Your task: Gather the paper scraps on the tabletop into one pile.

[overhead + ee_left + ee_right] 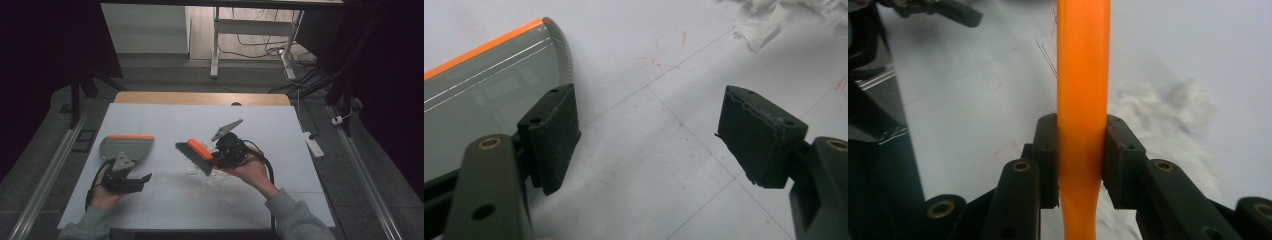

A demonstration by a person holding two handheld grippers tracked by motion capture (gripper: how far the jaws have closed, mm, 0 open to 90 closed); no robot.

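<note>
Right gripper view, brush (1082, 75) handle clamped between jaws (left gripper (649, 145) wide open, empty)

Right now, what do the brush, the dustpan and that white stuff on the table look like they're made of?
Brush: smooth, slightly glossy orange handle, likely moulded plastic; dark bristles, probably synthetic.
Dustpan: grey pan with a soft sheen and an orange lip, plastic by the look.
White scraps: torn, crumpled, matte edges, seemingly tissue or paper.
</note>
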